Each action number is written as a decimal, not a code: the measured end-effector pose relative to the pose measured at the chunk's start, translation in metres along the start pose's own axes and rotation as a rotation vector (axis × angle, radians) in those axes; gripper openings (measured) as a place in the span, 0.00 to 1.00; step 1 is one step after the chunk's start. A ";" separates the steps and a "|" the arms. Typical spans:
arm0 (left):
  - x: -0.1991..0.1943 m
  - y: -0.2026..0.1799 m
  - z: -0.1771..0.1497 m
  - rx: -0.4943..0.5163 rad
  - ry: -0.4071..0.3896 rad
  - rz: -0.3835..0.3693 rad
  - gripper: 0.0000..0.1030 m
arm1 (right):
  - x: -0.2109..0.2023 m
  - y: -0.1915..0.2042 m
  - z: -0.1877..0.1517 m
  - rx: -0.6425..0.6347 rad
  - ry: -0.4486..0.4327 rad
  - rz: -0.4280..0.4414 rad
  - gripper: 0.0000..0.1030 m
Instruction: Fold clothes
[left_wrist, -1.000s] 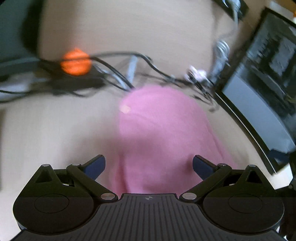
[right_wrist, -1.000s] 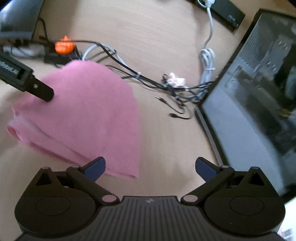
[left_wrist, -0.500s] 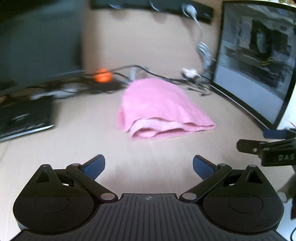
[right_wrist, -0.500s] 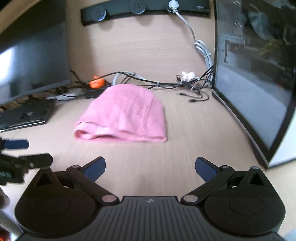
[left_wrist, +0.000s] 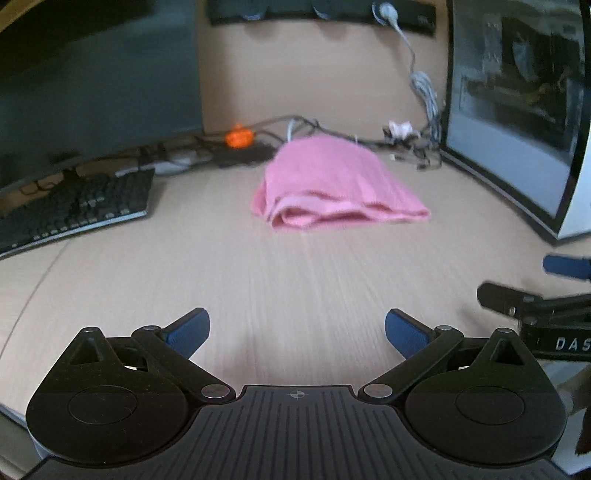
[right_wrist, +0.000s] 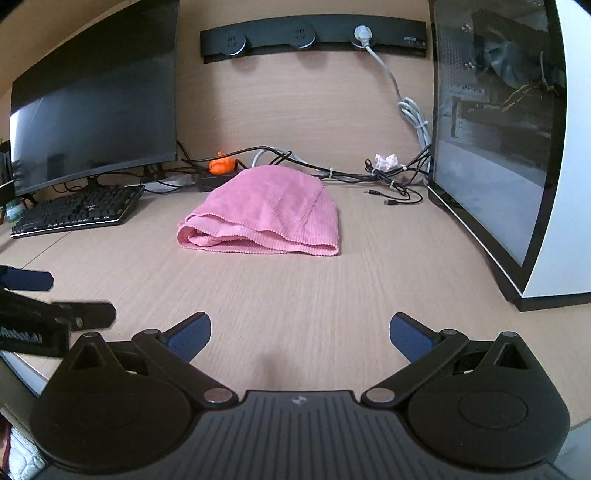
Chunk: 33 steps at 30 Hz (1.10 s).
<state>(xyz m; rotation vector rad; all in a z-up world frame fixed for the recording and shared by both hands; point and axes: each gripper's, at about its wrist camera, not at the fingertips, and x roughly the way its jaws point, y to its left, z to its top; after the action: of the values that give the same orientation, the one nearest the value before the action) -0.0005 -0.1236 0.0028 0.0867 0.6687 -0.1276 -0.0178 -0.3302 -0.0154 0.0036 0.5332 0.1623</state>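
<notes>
A pink garment (left_wrist: 332, 184) lies folded in a compact stack on the wooden desk, also in the right wrist view (right_wrist: 266, 214). My left gripper (left_wrist: 297, 328) is open and empty, low over the desk well in front of the garment. My right gripper (right_wrist: 300, 332) is open and empty, also well short of the garment. The right gripper's fingers (left_wrist: 517, 295) show at the right edge of the left wrist view. The left gripper's fingers (right_wrist: 55, 314) show at the left edge of the right wrist view.
A black keyboard (right_wrist: 77, 210) and a monitor (right_wrist: 96, 110) stand at the left. A computer case with a glass side (right_wrist: 495, 147) stands at the right. Cables (right_wrist: 388, 177), an orange object (right_wrist: 221, 165) and a wall power strip (right_wrist: 314, 37) lie behind the garment.
Both grippers have pulled back from the folded pink garment toward the desk's front edge. The garment now lies farther away and both grippers are clear of it.
</notes>
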 end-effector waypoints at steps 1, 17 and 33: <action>0.000 0.000 0.000 -0.002 0.004 -0.003 1.00 | 0.000 -0.001 0.000 0.004 0.002 0.004 1.00; 0.000 0.000 -0.004 0.002 0.015 0.002 1.00 | 0.001 0.000 -0.004 0.021 0.040 0.019 1.00; 0.003 -0.007 -0.001 0.014 0.018 -0.017 1.00 | 0.002 -0.007 -0.004 0.026 0.050 0.014 1.00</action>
<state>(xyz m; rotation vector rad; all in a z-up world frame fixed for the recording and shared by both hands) -0.0001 -0.1306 0.0000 0.0951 0.6865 -0.1483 -0.0168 -0.3365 -0.0207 0.0288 0.5851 0.1691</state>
